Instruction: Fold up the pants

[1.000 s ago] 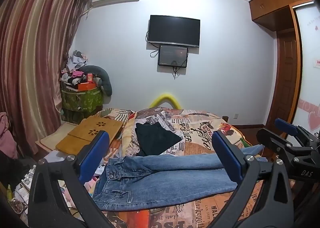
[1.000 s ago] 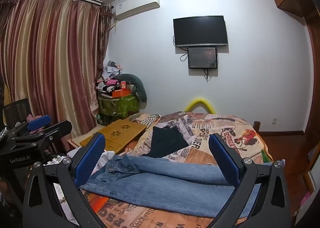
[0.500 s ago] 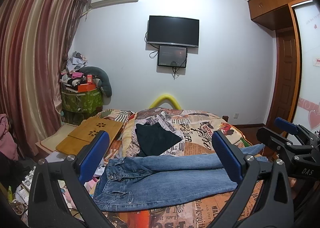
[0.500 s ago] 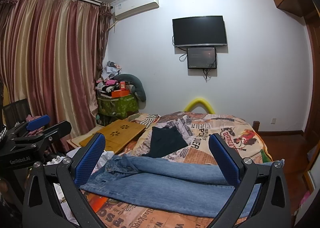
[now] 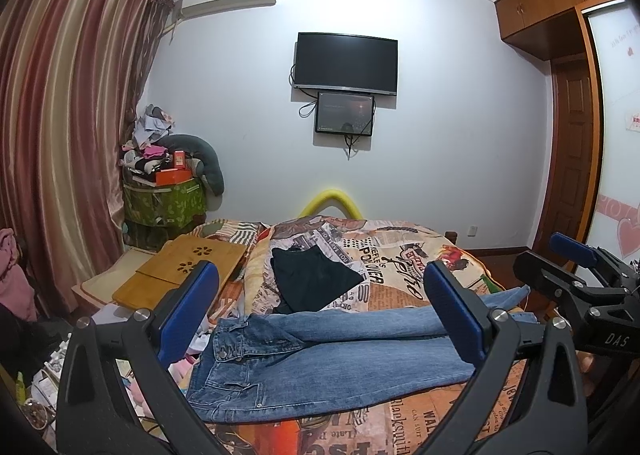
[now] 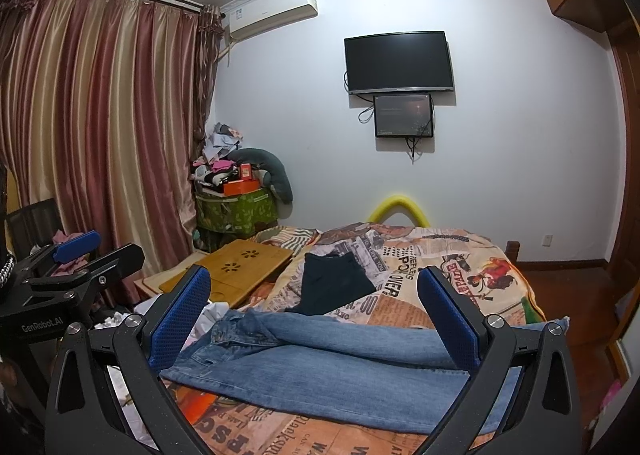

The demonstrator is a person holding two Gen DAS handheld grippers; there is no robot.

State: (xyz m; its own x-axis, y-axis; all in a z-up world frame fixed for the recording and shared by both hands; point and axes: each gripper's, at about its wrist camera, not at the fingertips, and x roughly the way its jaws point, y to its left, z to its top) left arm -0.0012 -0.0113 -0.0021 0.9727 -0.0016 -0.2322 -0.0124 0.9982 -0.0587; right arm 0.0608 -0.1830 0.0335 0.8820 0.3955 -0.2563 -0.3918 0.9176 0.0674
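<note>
Jeans (image 5: 344,355) faded blue denim. Bedspread (image 5: 404,263) orange-cream newsprint pattern. Folded garment (image 5: 312,283) black. Curtains (image 6: 100,127) striped pink-gold. Tool pads (image 6: 180,319) textured blue, frames black. Storage box (image 6: 240,211) green, leaf print.

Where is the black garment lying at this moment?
In both views the black garment lies on the patterned bedspread, just beyond the blue jeans, right of the wooden tray.
</note>
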